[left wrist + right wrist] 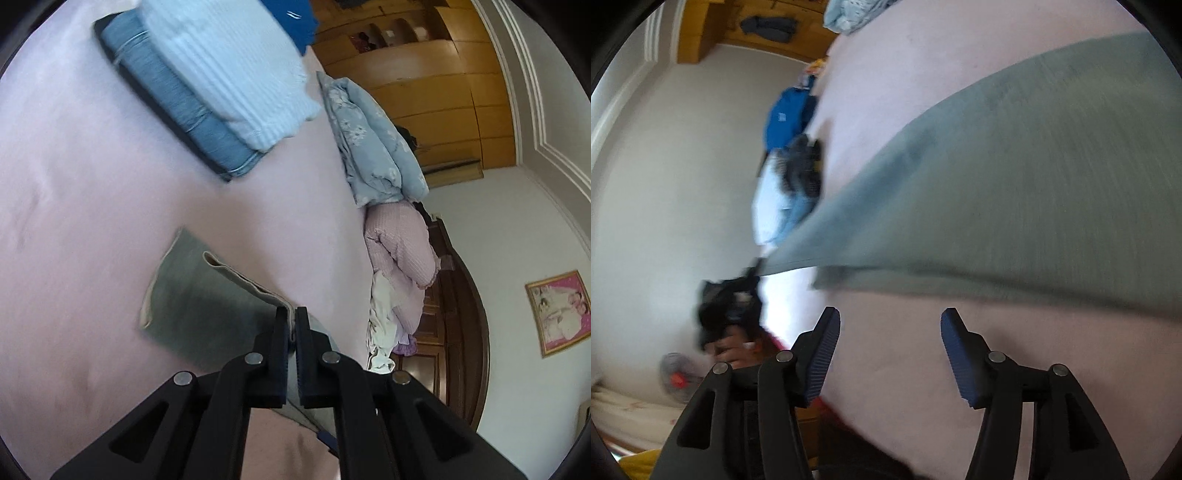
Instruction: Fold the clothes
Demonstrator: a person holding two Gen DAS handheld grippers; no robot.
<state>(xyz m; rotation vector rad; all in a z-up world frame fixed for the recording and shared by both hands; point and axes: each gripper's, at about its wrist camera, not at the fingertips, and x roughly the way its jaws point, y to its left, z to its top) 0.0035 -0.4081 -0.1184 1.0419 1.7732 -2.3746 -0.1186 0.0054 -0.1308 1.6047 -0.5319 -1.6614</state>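
Pinching the hemmed edge of the grey-green cloth [192, 295] on the pink bed [92, 184], the left gripper [291, 314] lifts soft, light fabric, while the right gripper [890, 321] hangs spread, nearest its loose lower edge.

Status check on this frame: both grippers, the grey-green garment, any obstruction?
Left gripper shut on grey-green garment hem. Right gripper open, empty, short of the cloth's edge. Folded stack sits apart on the bed; nothing in the way.
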